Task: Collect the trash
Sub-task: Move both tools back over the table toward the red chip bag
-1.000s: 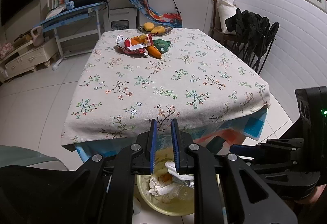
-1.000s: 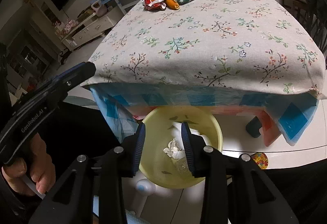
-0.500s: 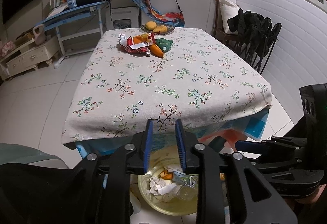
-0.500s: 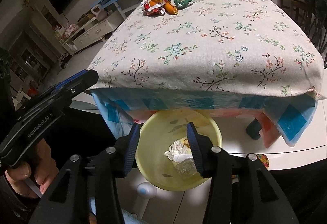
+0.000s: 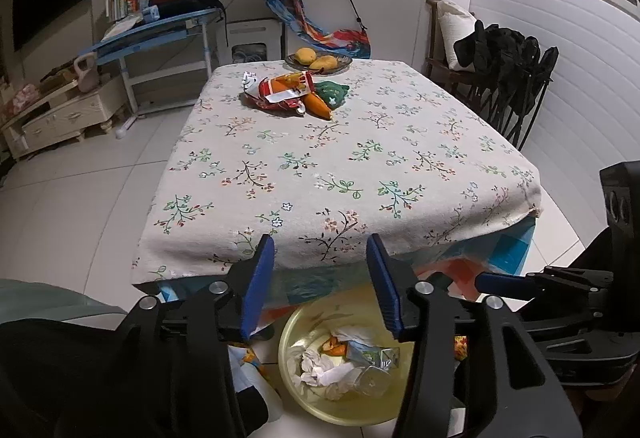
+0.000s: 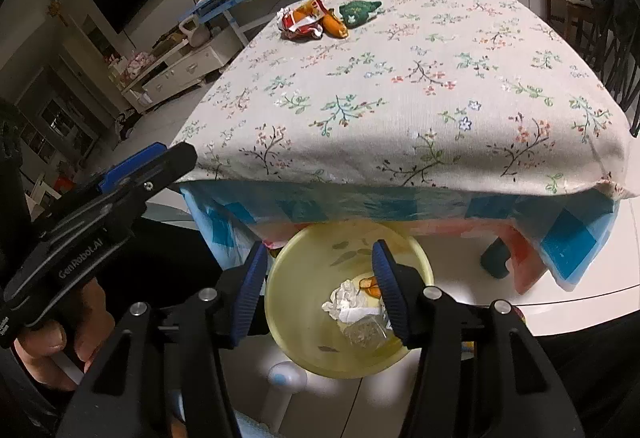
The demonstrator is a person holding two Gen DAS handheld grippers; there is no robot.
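Both claws hang over the yellow bin [image 5: 352, 366] below the desk's [image 5: 340, 166] near edge: left claw [image 5: 320, 282] and right claw [image 6: 318, 292] opening, nothing between the jaws. Remaining wrappers [image 5: 286, 94] lie at the desk's far end, well beyond both claws, slightly nearer the left.

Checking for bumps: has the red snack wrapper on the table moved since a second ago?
No. The red snack wrapper still lies beside the green pouch, before the fruit plate.
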